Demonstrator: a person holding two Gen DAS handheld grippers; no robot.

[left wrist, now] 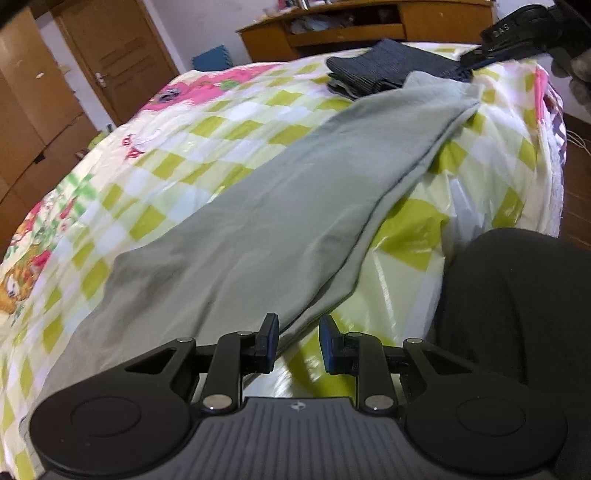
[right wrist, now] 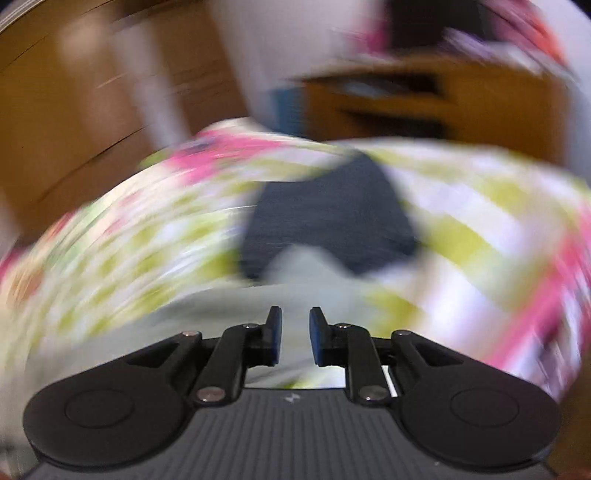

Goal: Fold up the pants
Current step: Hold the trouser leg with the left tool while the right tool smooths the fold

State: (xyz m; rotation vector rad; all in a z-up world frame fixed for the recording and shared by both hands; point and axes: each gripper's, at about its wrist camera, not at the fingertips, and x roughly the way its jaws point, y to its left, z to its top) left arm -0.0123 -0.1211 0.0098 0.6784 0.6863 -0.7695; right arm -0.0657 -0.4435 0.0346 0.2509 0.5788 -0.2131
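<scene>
A bed (left wrist: 236,122) with a glossy cover of lime-green and white checks and pink cartoon prints fills most of both views. Across it lie the pants (left wrist: 280,206), pale grey-green, stretched in 1 long band from the near left of the left wrist view to the far right. They look doubled lengthwise: 2 layered edges run side by side along the right-hand border, with soft wrinkles near the close end.

Beyond the bed stand brown wooden doors (left wrist: 110,55) at the left and an orange-brown wooden desk (left wrist: 369,33) with open shelves at the back. At the far end of the pants sits a stack of folded dark grey clothes (left wrist: 384,70), touching or just overlapping the pale fabric. A dark-clothed leg (left wrist: 517,314) of the person presses against the bed's near right edge.

The left gripper (left wrist: 297,343) hovers over the near edge of the pants, jaws released, nothing between them. The right gripper (right wrist: 295,338) is at the far end of the pants, jaws likewise parted and empty; its own view is heavily blurred, showing only pale fabric below and the dark stack ahead.
</scene>
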